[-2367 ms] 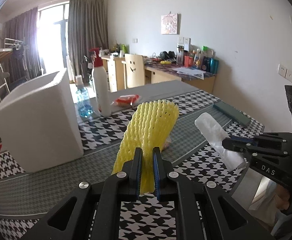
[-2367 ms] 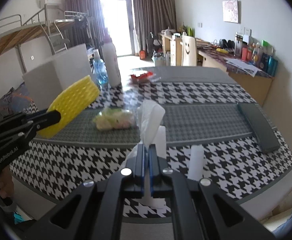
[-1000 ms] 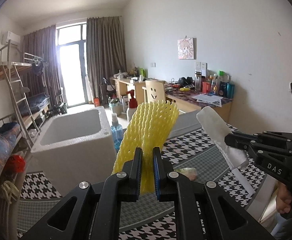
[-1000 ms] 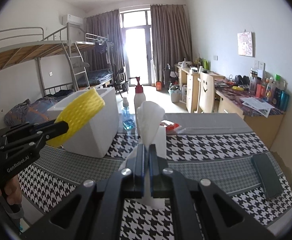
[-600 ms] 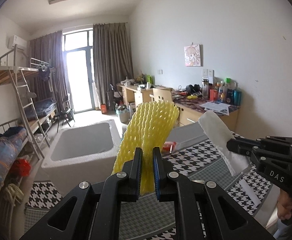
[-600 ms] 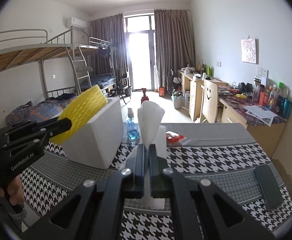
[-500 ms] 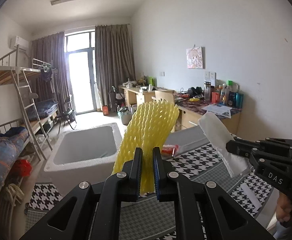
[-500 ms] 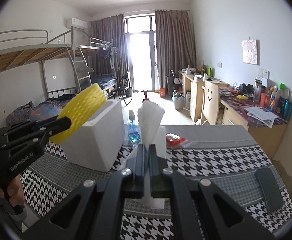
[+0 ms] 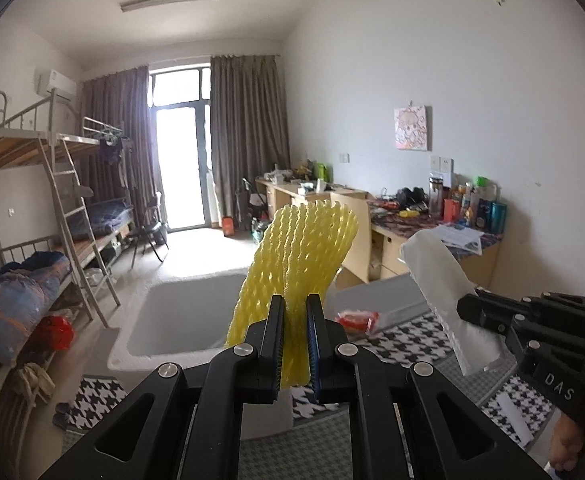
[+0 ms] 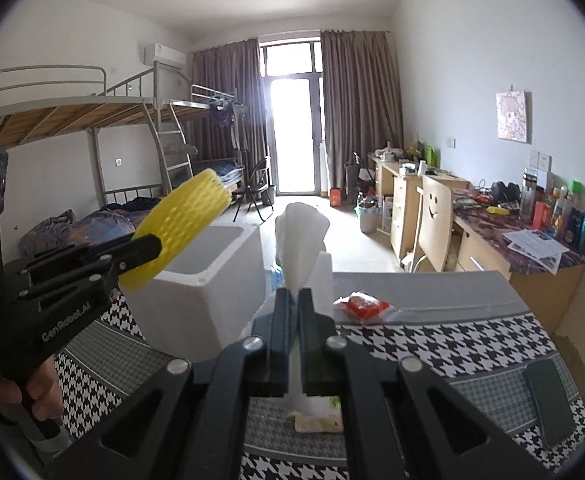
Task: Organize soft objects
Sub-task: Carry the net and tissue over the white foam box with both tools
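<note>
Tongs point(image 9: 295, 316) clamp yellow foam net point(image 9: 298, 264); right tongs point(image 10: 295, 308) pinch white tissue point(image 10: 302, 236).

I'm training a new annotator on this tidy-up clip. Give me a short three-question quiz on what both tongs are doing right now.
1. True or false: the left tongs are shut on the yellow foam net.
2. What do the right tongs grip?
A. a red packet
B. a white foam sheet
C. a spray bottle
3. Fill in: the open white ____ box stands on the houndstooth table, ahead of both tongs.

Key:
1. True; its pads pinch the net's lower part.
2. B, the white foam sheet; the red packet lies on the table.
3. Foam.
</note>
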`<state>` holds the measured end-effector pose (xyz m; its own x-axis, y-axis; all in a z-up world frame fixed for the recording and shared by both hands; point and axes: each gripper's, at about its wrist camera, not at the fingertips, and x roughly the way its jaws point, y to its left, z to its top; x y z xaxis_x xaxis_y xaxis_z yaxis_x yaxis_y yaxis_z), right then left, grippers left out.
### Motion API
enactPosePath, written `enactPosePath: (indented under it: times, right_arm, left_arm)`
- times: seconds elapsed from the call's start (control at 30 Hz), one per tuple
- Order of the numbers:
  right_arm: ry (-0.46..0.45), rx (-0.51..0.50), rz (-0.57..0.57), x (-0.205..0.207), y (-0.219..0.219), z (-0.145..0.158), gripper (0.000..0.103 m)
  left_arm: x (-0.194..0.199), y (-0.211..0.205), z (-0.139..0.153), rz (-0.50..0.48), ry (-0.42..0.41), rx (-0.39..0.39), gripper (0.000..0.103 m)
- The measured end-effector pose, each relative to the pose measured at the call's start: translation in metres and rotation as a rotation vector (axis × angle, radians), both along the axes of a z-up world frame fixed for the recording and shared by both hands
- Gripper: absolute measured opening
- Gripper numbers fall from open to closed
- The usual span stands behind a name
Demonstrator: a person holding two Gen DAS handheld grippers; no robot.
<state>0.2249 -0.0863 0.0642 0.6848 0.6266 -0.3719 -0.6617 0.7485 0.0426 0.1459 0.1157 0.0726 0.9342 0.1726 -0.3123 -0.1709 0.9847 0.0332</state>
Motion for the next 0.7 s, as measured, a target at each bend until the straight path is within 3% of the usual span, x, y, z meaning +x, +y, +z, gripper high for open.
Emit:
enactPosePath:
  times: [0.7]
  right_arm:
    - [-0.070,-0.010,0.061,0.010,0.046,0.021,0.006]
  left_arm:
    - [0.018,0.036,0.012,0.121,-0.018,-0.016,0.011]
